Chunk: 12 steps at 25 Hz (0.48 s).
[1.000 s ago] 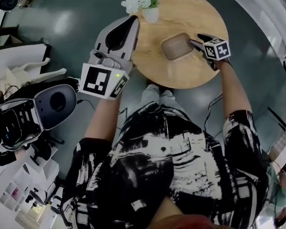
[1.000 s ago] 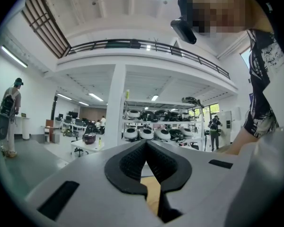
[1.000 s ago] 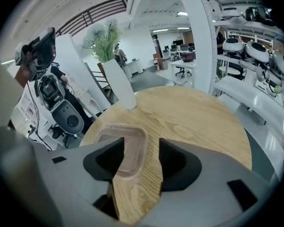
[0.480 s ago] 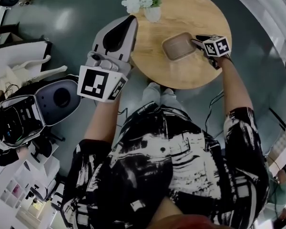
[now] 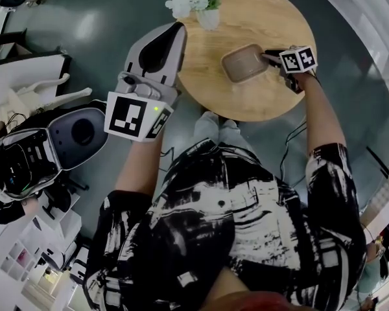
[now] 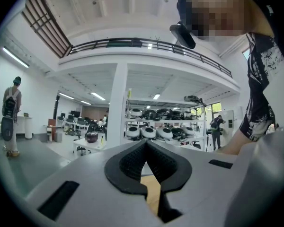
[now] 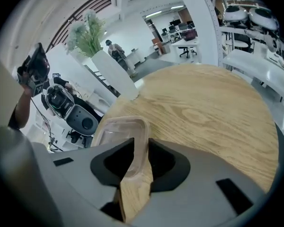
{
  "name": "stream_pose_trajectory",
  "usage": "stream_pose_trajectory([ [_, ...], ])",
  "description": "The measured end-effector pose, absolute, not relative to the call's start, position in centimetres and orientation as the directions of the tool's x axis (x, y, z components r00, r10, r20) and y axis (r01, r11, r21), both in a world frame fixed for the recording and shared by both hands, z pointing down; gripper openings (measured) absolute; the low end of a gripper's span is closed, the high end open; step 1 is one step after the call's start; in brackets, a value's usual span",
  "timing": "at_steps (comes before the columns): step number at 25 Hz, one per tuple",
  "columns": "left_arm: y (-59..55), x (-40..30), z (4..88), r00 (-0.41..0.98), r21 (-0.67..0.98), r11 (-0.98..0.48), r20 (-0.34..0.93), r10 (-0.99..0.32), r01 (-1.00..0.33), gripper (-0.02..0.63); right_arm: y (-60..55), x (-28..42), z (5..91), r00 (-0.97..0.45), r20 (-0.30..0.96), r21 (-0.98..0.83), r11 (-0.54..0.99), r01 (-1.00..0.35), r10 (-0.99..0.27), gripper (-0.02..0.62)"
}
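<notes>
The right gripper is down at the right side of the round pale-wood bench. Its dark fingers are clenched on the right-hand wall of a clear rectangular plastic tub. In the right gripper view that thin wall stands upright in the narrow gap between the pads. The rest of the tub stretches away to the left, and it looks empty. The tub rests on the bench's right half, well apart from the white vase of white flowers at the far left edge.

The left gripper is raised over the bench's left edge, touching nothing. Its fingers are clenched tip to tip with nothing between them.

The likely trouble is the grip itself. Only one flimsy wall is pinched, near its rim, so a lift could flex the plastic and let the tub tilt or slip free. Squeezing harder might buckle the wall. A drag to the left could carry the tub towards the vase and knock it over.
</notes>
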<state>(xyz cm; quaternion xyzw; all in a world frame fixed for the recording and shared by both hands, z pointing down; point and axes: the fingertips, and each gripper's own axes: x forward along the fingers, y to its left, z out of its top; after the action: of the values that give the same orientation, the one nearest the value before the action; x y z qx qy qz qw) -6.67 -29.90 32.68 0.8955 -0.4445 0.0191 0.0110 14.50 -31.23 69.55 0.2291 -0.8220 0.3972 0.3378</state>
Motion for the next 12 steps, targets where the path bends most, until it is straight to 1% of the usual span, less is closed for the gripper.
stream_pose_trajectory([
  [10,-29.92,-6.63,32.63,0.605,0.001,-0.605,0.044,-0.795,-0.796,0.000,-31.40,14.79,69.55,-0.699,0.709,-0.559,0.530,-0.637,-0.093,0.066],
  [11,-29.84,-6.57,32.62,0.606,0.001,-0.606,0.044,-0.794,-0.795,0.000,-31.38,14.99,69.60,-0.693,0.714,-0.550,0.534,-0.642,-0.099,0.019],
  [12,-29.77,-6.51,32.62,0.607,0.000,-0.607,0.045,-0.794,-0.794,0.000,-31.38,15.17,69.65,-0.687,0.719,-0.539,0.539,-0.647,-0.106,0.019],
])
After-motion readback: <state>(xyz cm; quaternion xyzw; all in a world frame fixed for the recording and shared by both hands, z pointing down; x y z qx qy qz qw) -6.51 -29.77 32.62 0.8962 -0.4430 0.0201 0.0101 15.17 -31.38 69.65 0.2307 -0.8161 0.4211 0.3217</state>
